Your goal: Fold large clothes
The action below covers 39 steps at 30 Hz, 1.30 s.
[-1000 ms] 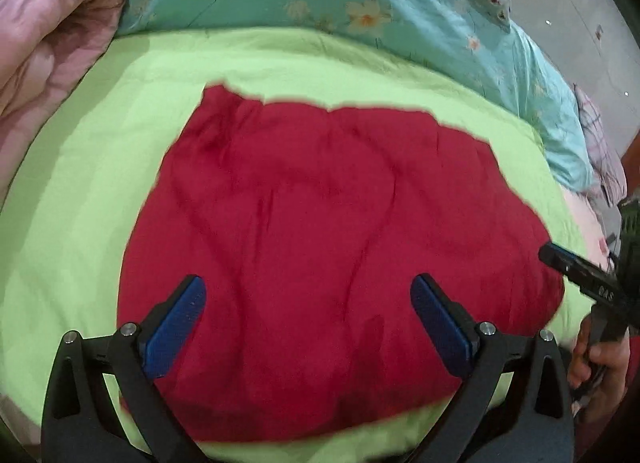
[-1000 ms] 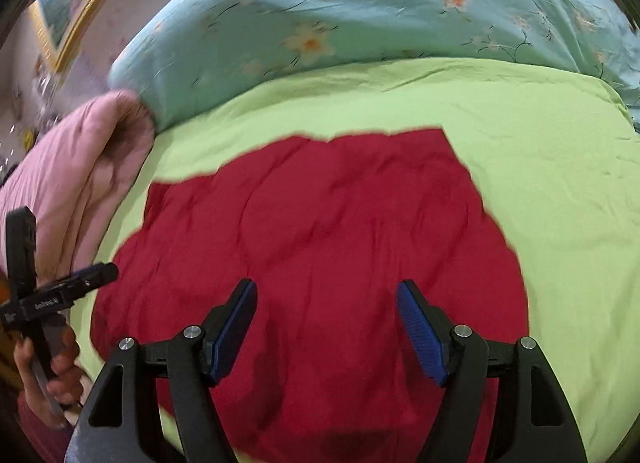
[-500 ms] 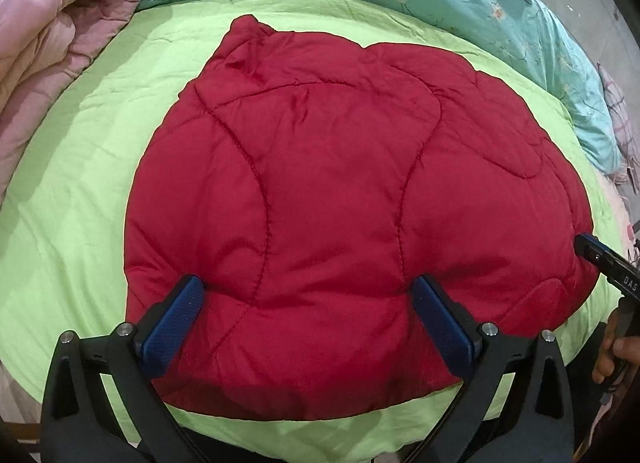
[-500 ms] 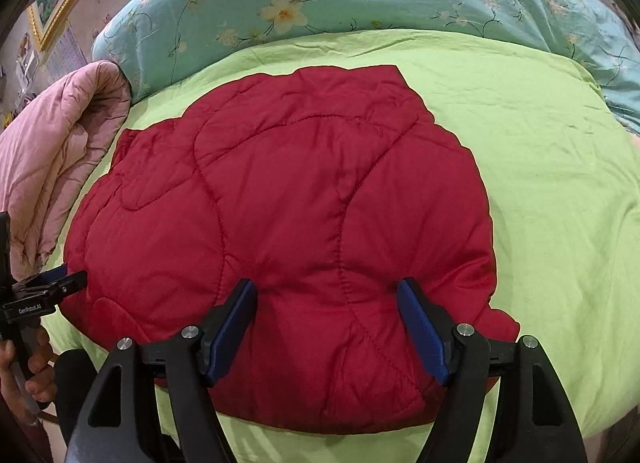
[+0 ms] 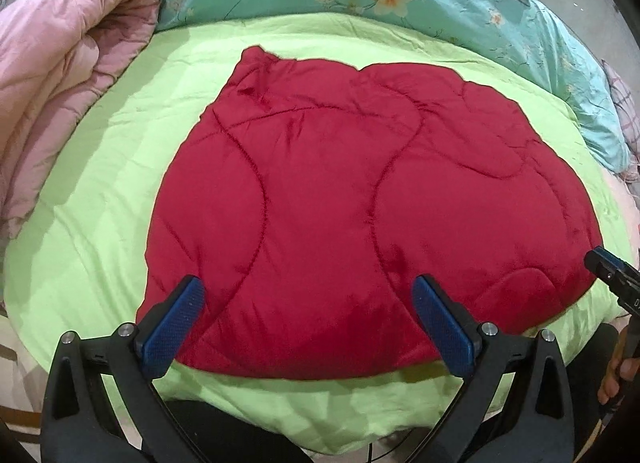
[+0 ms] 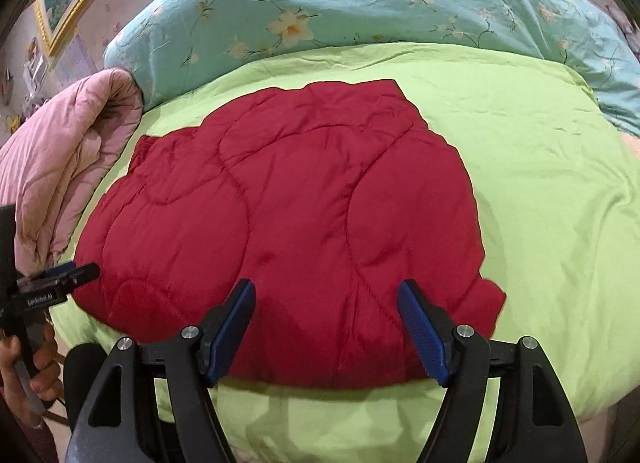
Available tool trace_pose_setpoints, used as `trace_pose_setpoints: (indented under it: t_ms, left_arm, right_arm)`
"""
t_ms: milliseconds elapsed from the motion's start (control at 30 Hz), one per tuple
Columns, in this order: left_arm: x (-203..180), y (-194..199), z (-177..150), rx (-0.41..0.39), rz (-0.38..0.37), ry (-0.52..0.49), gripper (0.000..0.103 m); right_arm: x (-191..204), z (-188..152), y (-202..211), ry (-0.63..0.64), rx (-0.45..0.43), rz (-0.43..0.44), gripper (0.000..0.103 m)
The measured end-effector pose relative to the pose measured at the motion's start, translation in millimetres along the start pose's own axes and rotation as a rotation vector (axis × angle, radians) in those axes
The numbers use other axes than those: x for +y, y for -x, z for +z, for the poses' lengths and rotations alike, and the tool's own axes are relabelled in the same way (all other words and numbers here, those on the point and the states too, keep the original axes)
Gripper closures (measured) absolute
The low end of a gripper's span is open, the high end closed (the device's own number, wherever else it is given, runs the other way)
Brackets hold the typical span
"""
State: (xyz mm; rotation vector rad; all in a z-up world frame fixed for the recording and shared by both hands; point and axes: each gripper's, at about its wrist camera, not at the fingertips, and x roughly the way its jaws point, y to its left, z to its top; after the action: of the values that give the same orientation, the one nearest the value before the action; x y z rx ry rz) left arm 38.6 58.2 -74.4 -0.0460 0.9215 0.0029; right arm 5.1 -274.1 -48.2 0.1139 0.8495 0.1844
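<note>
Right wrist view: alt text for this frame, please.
A red quilted garment lies spread on a lime-green sheet, with the open, empty right hand-held gripper above its near edge. A pink quilt lies left, a floral duvet behind.

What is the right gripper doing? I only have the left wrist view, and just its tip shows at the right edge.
Observer: In the right wrist view the right gripper is open, its blue pads spread above the near edge of the red quilted garment, with nothing between them.
Operator: How does the left gripper look from that side?
Observer: The left gripper points at the garment's left edge, and a hand grips its handle at the picture's left border.
Operator: Anything beyond the bed?
Observer: A gold-framed picture hangs on the wall at upper left.
</note>
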Motion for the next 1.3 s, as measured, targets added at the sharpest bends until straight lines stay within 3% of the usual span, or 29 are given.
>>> trace_pose_setpoints:
  t_ms: [600, 1033, 1300]
  left_arm:
    - [-22, 15, -11, -0.022, -0.005, -0.058, 0.000]
    - [-31, -36, -2, 0.039, -0.019, -0.078, 0.000]
    - [-23, -18, -5, 0.019, -0.039, -0.058, 0.000]
  right_arm:
    - [19, -12, 11, 0.038, 0.004, 0.014, 0.028]
    - [-25, 9, -32, -0.064, 0.012, -0.001, 0.027]
    - [-20, 8, -14, -0.082, -0.009, -0.009, 0.025]
